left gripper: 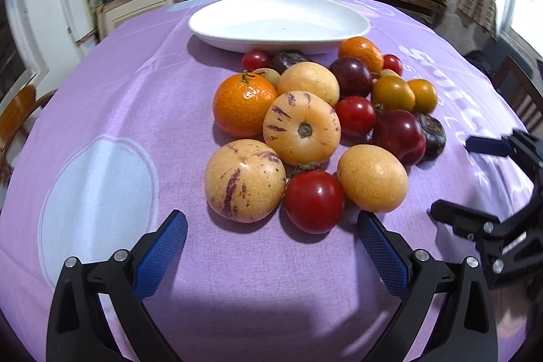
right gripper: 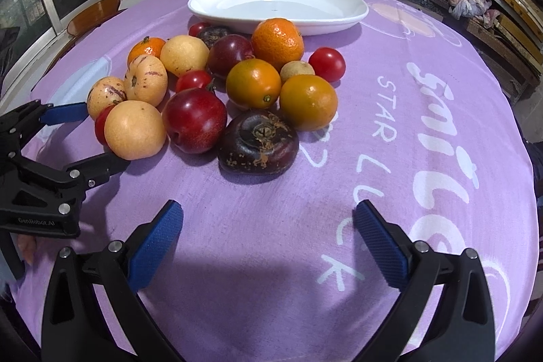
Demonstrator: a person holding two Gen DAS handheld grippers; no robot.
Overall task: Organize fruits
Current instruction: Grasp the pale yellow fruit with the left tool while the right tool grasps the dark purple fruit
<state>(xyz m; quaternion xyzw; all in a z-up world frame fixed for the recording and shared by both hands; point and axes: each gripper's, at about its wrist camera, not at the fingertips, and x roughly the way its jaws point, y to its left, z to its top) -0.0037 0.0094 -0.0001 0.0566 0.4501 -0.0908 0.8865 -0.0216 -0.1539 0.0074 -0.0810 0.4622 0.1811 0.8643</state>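
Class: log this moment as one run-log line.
left claw: open, empty | right claw: open, empty | fruits: piled on cloth | plate: empty

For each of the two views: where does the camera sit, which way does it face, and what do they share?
Left wrist: on the left hand-held gripper, low, facing the white oval plate across the fruit pile; the right hand-held gripper shows at right.
Right wrist: on the right hand-held gripper, same direction; the left hand-held gripper shows at left.
Shared: plate, fruit, purple tablecloth.
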